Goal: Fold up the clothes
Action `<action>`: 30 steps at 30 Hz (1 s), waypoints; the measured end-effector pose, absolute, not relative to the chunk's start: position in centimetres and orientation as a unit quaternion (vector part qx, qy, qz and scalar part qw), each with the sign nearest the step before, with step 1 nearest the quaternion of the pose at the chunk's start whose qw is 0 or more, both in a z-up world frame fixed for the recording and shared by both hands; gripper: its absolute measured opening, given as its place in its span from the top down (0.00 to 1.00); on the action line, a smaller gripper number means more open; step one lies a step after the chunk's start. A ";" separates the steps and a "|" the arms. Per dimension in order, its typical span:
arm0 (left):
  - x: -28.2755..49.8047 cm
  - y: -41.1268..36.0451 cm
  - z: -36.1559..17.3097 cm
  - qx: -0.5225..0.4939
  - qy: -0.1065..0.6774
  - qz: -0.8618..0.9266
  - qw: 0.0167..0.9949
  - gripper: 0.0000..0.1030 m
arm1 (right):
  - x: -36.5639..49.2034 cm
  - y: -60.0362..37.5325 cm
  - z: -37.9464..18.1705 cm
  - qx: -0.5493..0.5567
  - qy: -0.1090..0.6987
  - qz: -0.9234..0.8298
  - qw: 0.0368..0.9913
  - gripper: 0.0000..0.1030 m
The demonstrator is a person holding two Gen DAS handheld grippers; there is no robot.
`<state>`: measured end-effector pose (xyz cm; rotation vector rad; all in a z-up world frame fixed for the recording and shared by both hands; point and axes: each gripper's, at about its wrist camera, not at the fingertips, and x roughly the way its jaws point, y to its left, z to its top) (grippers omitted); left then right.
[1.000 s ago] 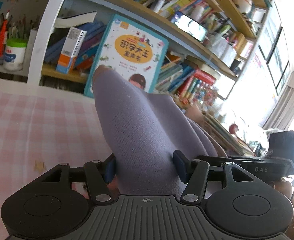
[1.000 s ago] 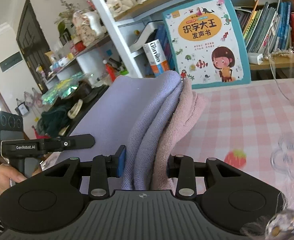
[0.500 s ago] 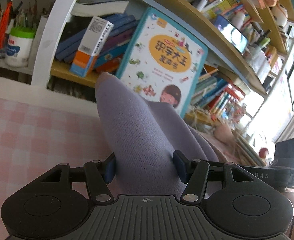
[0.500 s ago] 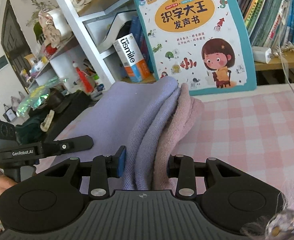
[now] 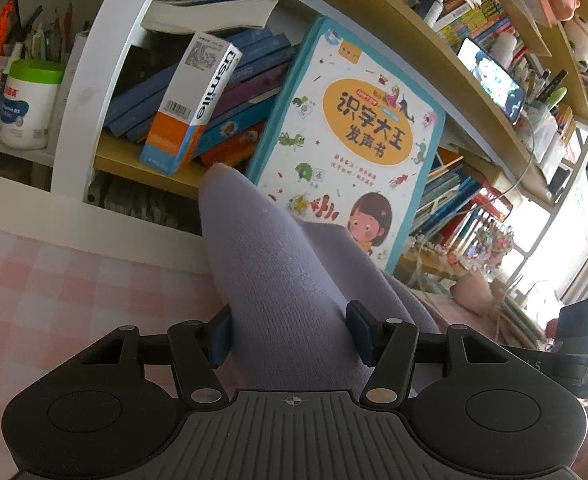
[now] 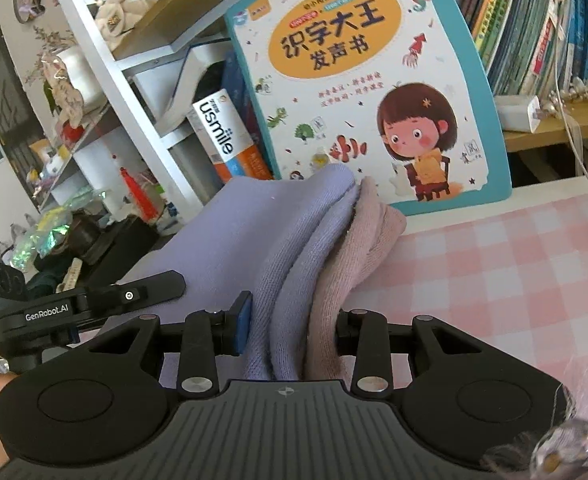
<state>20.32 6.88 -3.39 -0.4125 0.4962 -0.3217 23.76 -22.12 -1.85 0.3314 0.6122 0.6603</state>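
A lavender knit garment (image 5: 282,280) with a pink part (image 6: 358,248) is stretched between my two grippers, held up over the pink checked tablecloth (image 5: 54,288). My left gripper (image 5: 290,334) is shut on a bunched lavender fold. My right gripper (image 6: 290,328) is shut on a thick bunch of lavender and pink layers (image 6: 294,264). In the right wrist view the left gripper (image 6: 94,300) shows at the left, with the cloth spanning to it. The rest of the garment is hidden below the grippers.
A big children's book (image 6: 358,80) (image 5: 354,152) leans on the shelf right behind the table. A white and orange box (image 5: 190,108), books, a green-lidded tub (image 5: 26,104) and cluttered shelves (image 6: 74,92) stand behind. The tablecloth (image 6: 514,272) extends to the right.
Both grippers have carried the held garment forward toward the bookshelf; the children's book looms larger in both views. The grips have not changed.
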 end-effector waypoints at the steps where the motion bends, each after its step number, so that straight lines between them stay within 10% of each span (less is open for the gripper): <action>1: 20.5 6.9 -3.7 -0.204 0.244 -0.155 0.935 0.43 | 23.9 -22.1 -2.2 0.159 0.296 0.316 0.887 0.68; 6: 20.9 7.5 -4.5 -0.225 0.249 -0.148 0.930 0.40 | 24.0 -22.3 -2.9 0.177 0.300 0.304 0.886 0.64; 14: 18.9 6.7 -3.1 -0.166 0.221 -0.102 0.955 0.19 | 22.2 -22.7 -2.4 0.153 0.279 0.267 0.910 0.22; 30: 11.1 1.5 -2.0 -0.053 0.212 -0.034 0.975 0.07 | 12.1 -23.8 -1.4 0.044 0.223 0.154 0.961 0.09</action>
